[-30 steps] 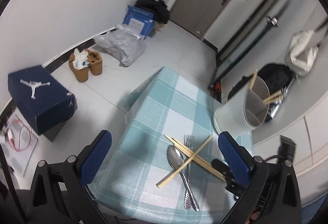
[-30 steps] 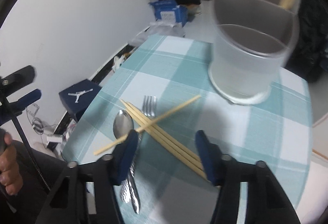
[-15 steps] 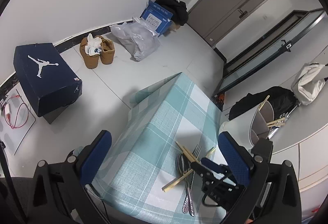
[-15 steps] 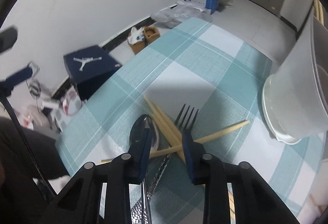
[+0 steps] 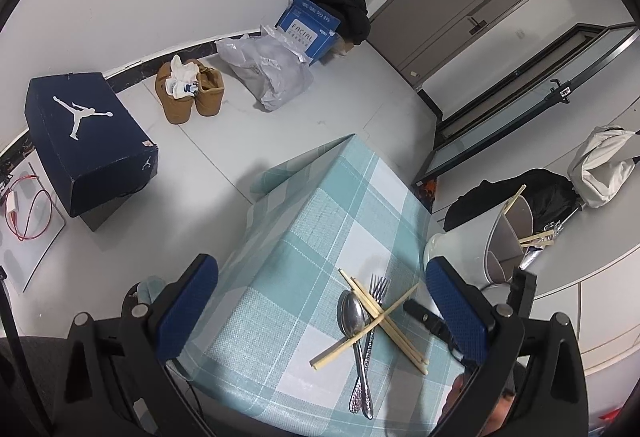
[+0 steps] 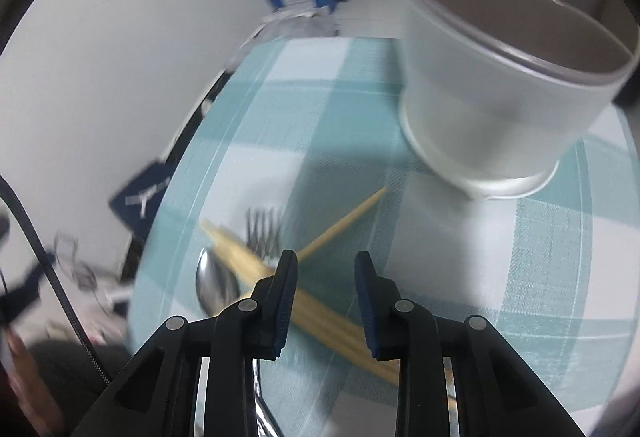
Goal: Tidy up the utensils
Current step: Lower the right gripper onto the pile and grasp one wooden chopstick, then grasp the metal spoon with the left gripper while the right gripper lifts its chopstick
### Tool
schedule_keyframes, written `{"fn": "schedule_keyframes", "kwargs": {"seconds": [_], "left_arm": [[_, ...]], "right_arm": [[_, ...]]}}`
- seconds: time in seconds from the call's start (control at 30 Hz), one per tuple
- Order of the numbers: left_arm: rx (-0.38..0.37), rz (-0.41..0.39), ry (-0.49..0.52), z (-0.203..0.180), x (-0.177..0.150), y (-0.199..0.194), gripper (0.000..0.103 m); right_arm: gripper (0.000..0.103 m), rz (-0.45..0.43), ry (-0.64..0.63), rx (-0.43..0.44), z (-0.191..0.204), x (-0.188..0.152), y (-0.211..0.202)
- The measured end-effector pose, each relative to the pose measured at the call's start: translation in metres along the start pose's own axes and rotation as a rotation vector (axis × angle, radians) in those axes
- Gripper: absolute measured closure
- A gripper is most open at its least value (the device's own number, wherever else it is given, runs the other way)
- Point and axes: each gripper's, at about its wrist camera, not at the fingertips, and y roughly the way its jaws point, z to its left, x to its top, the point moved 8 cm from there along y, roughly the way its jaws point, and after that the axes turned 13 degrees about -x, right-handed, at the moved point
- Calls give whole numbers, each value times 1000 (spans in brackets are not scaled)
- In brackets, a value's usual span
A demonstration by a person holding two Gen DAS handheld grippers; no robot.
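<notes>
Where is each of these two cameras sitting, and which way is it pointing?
Left wrist: on the left gripper, looking down over the checked table and floor; its blue fingers stand wide apart.
Right wrist: on the right gripper, low over the chopsticks, blurred; jaws narrow, gripping nothing.
Shared: chopsticks, spoon, fork, white holder, shoebox.

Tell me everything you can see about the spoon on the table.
The spoon is shiny metal with an oval bowl and a long, slim handle with a patterned end. It lies flat on the checked tablecloth, bowl toward the far side and facing up, handle toward the near edge. A fork lies close alongside it. One loose chopstick lies across its neck.
</notes>
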Motion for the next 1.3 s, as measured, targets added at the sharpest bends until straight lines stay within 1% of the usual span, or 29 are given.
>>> {"fn": "schedule_keyframes", "kwargs": {"seconds": [0.07, 0.17, 0.27, 0.37, 0.4, 0.43, 0.47, 0.53, 0.6, 0.83, 0.9, 0.97, 1.1, 1.17, 1.23, 1.3], "left_arm": [[9, 2, 1, 1, 0, 1, 1], [8, 2, -5, 1, 1, 1, 1], [10, 1, -7, 1, 1, 0, 1], [19, 3, -1, 1, 0, 2, 1], [20, 6, -4, 2, 0, 3, 1], [19, 7, -6, 1, 0, 3, 1], [20, 9, -8, 2, -1, 4, 1], [24, 9, -9, 3, -1, 3, 1], [25, 7, -8, 3, 0, 3, 1], [46, 16, 2, 3, -2, 7, 1], [66, 26, 19, 3, -5, 10, 1], [71, 42, 34, 1, -8, 14, 1], [100, 108, 97, -5, -24, 30, 1], [115, 160, 139, -10, -36, 41, 1], [138, 213, 178, -14, -49, 53, 1], [166, 261, 212, -15, -62, 62, 1]], "right_arm": [[75, 11, 60, 10, -5, 6, 5], [75, 25, 115, 25, -6, 12, 11], [75, 15, 134, -3, -3, 16, 15], [77, -1, 129, -54, 1, 18, 17], [80, -8, 123, -78, 2, 20, 17], [87, -14, 115, -108, 2, 21, 18], [89, -20, 109, -129, 2, 21, 18], [94, -35, 108, -146, 2, 23, 18], [98, -43, 109, -161, 3, 25, 19], [99, -67, 105, -109, 5, 22, 13], [99, -85, 97, -79, 5, 20, 3], [99, -115, 87, -55, 4, 14, -14], [99, -187, 61, 0, -5, 8, -47], [99, -220, 56, 18, -14, 6, -61], [99, -249, 65, 66, -24, 4, -78], [99, -273, 69, 81, -33, 3, -90]]}}
